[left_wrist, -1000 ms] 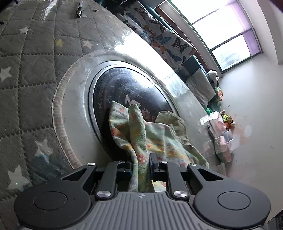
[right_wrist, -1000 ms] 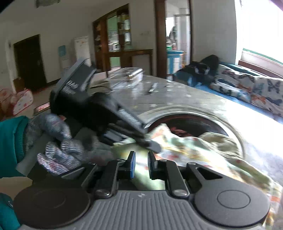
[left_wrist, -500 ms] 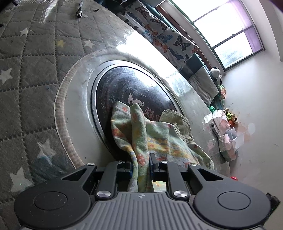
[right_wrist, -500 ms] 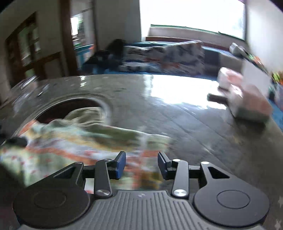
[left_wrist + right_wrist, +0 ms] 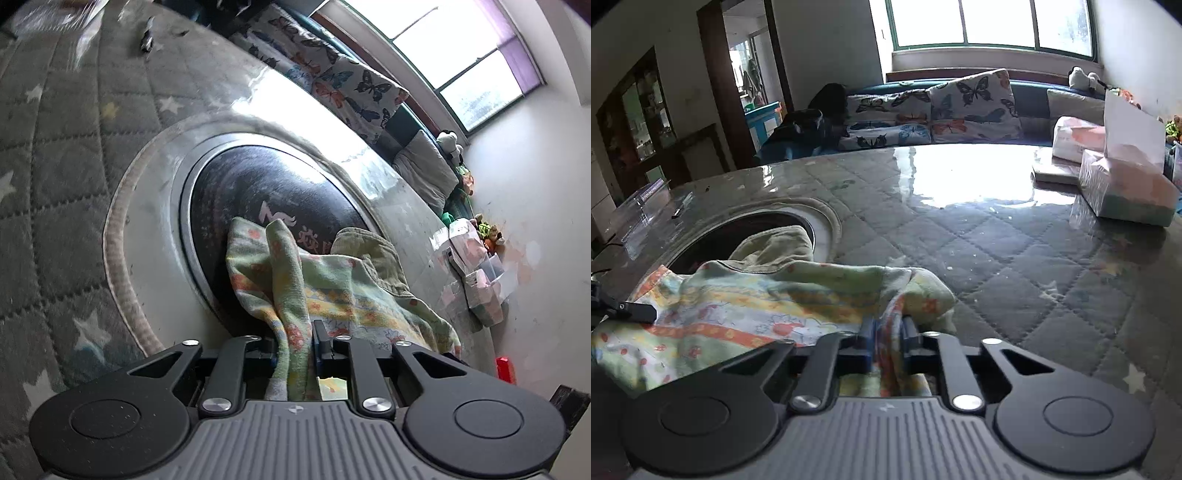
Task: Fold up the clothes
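Observation:
A small pale green garment (image 5: 332, 280) with orange and yellow print lies crumpled on the table, partly over a round black inset (image 5: 258, 192). My left gripper (image 5: 295, 345) is shut on a bunched edge of it. In the right wrist view the same garment (image 5: 757, 306) spreads to the left, and my right gripper (image 5: 888, 339) is shut on another bunched edge. A tip of the left gripper (image 5: 635, 312) shows at the far left, on the cloth.
The table has a grey quilted star cover (image 5: 1015, 266) under clear glossy sheeting. Tissue boxes (image 5: 1123, 184) stand at its far right edge. A clear plastic tray (image 5: 642, 206) sits far left. A butterfly-print sofa (image 5: 942, 107) lies behind the table.
My right gripper swung round to the right side of the garment, opened, then shut on its edge. The left gripper kept its hold and shifted only slightly.

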Available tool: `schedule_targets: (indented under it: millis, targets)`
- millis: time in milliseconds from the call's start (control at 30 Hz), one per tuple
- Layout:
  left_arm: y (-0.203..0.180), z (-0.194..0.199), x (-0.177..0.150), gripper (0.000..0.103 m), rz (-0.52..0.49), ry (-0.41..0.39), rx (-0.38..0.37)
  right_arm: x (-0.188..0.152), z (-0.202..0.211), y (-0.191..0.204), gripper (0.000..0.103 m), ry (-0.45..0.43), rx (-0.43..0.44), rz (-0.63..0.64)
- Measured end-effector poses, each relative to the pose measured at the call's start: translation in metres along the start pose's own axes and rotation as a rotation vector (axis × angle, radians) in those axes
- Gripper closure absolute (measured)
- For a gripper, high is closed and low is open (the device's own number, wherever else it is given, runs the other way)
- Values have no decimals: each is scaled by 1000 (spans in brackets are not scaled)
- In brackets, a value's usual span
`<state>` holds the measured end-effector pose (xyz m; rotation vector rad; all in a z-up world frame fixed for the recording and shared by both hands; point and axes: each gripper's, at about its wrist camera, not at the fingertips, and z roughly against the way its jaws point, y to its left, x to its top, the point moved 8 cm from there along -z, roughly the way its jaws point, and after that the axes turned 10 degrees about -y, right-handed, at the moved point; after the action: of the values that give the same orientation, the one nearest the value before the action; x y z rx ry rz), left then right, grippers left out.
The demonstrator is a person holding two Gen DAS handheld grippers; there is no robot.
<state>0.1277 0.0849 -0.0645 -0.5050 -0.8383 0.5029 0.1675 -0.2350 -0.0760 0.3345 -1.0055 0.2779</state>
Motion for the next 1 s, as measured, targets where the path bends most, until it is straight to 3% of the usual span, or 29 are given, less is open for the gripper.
schedule_targets:
  millis: [267, 567, 867, 1000]
  targets:
    - [-62, 2, 17, 92, -153, -40, -89, 25, 43, -11, 96, -120, -35, 4]
    - [-155, -43, -4, 93, -249, 15, -224, 47, 98, -85, 96, -196, -238, 2]
    - [-214, -89, -54, 92, -313, 128, -302, 30, 122, -159, 96, -166, -405, -38]
    - [-213, -107, -79, 91, -352, 200, -259, 6, 117, -184, 95, -95, -442, -68]
